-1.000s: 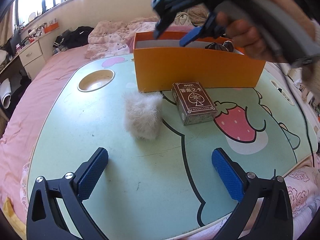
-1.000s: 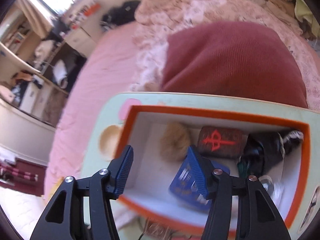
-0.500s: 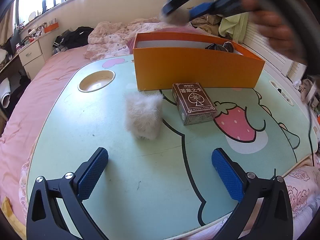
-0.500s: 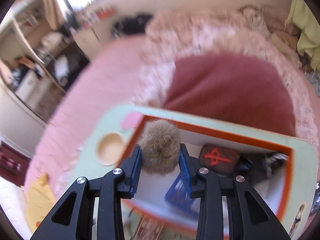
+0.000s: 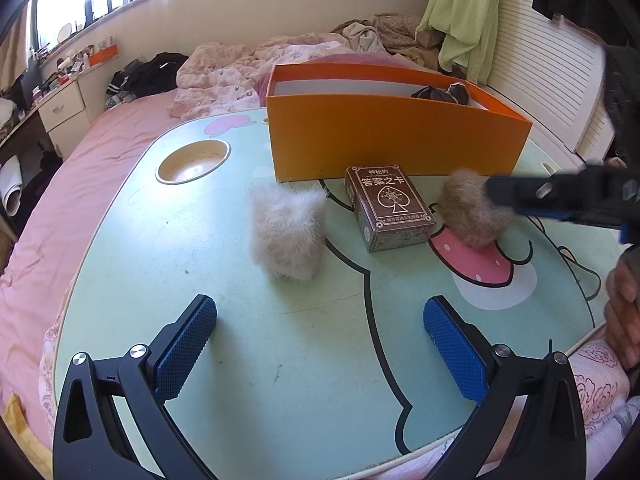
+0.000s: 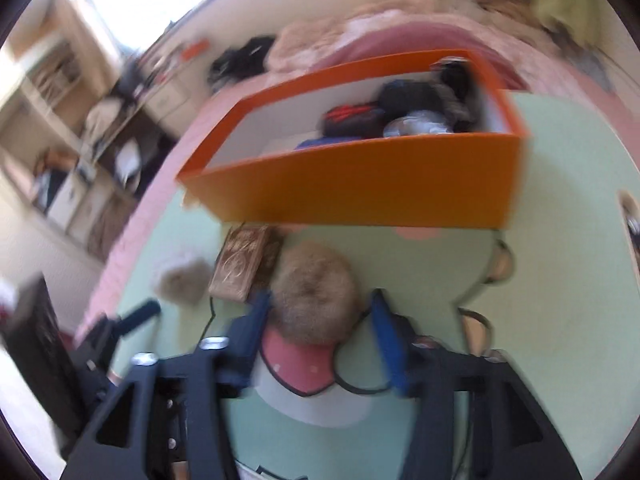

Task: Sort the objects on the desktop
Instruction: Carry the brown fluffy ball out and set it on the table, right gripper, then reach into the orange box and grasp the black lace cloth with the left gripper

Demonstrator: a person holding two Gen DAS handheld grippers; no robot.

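Opening your right gripper [image 6: 320, 316], you leave the brown fluffy ball [image 6: 314, 294] between its spreading pads, your left gripper [image 5: 320, 328] gaping empty.

The near half of the table [image 5: 248, 360] lies bare, easy passage. Farther on, the pale fur ball [image 5: 286, 234], card box [image 5: 388, 212] and brown fur ball [image 5: 468, 216] stand in a row (narrow gaps between), with the orange box [image 5: 396, 136] walling off the back. The cup recess [image 5: 192, 160] sits clear at the left.
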